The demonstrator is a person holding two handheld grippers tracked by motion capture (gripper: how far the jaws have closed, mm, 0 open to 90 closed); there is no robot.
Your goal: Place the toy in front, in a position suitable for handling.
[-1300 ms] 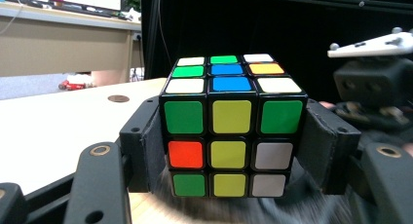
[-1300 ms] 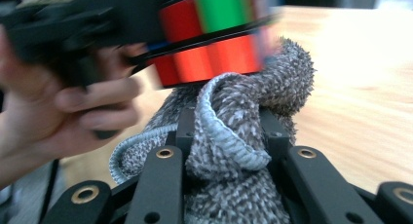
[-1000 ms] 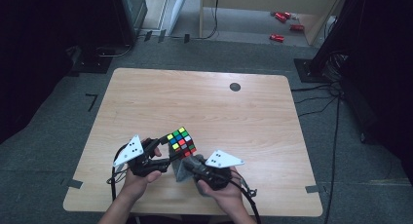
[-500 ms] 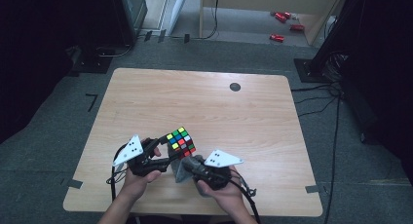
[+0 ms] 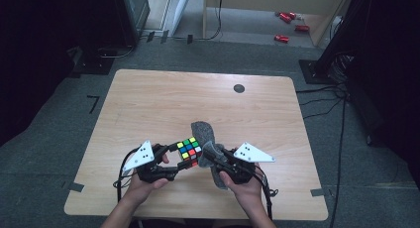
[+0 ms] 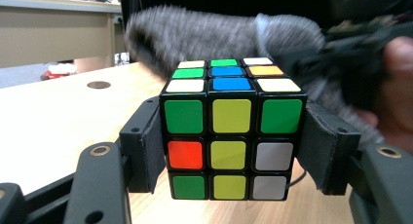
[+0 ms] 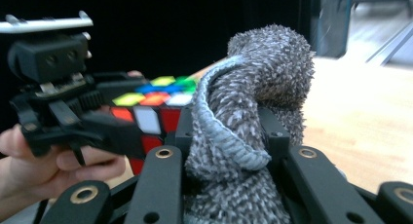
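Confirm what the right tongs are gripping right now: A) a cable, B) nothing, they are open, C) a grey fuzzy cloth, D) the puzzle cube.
C: in the right gripper view the right tongs are pinched on the grey fuzzy cloth, while the puzzle cube sits clamped between the left tongs.
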